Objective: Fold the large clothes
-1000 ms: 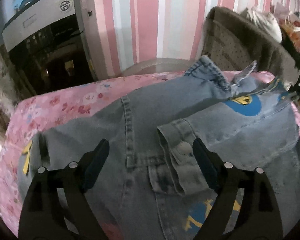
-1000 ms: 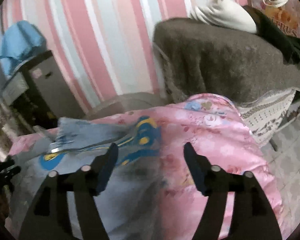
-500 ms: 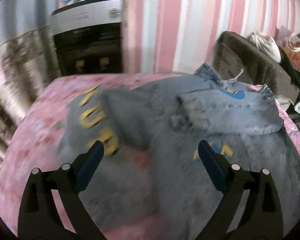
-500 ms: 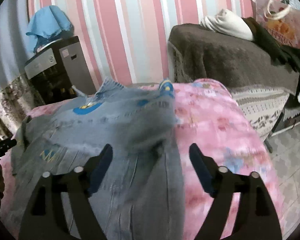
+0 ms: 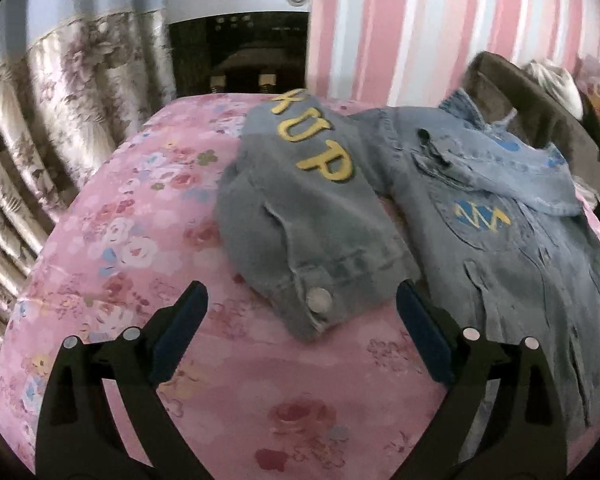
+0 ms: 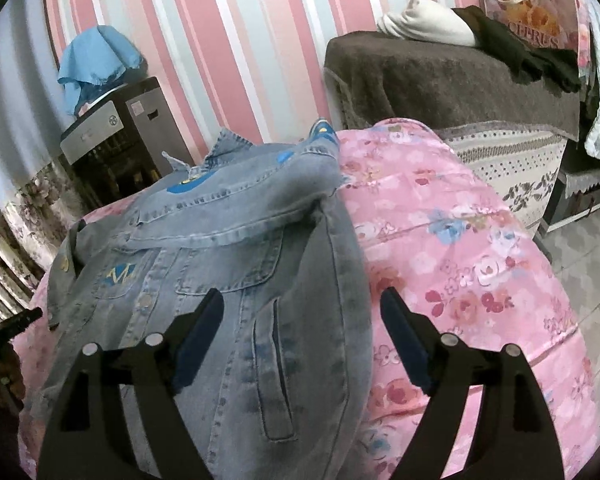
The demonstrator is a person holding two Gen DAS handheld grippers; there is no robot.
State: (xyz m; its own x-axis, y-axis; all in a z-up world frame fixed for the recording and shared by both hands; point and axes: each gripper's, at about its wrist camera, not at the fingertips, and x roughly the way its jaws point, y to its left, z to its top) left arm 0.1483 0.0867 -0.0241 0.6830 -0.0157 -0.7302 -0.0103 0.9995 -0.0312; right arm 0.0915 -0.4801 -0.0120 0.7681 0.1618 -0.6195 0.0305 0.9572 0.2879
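A light blue denim jacket [image 5: 500, 240] lies front up on a pink floral bedspread [image 5: 140, 208]. Its left sleeve [image 5: 308, 216], with yellow letters, lies spread beside the body, its buttoned cuff nearest my left gripper. My left gripper [image 5: 302, 332] is open and empty just in front of that cuff, above the bedspread. In the right wrist view the jacket [image 6: 240, 280] fills the left half, with its right sleeve folded across the chest [image 6: 240, 208]. My right gripper [image 6: 302, 336] is open and empty above the jacket's right edge.
A grey appliance [image 5: 240, 24] stands behind the bed, with a blue cloth [image 6: 96, 60] on top. A floral curtain [image 5: 60, 100] hangs at the left. A brown covered sofa [image 6: 440, 80] with clothes and a bag stands at the right. Tiled floor [image 6: 588, 272] lies right of the bed.
Both grippers have pulled back from the jacket. The left one has swung left, from over the jacket's body to in front of the left sleeve's cuff. The right sleeve now lies across the chest.
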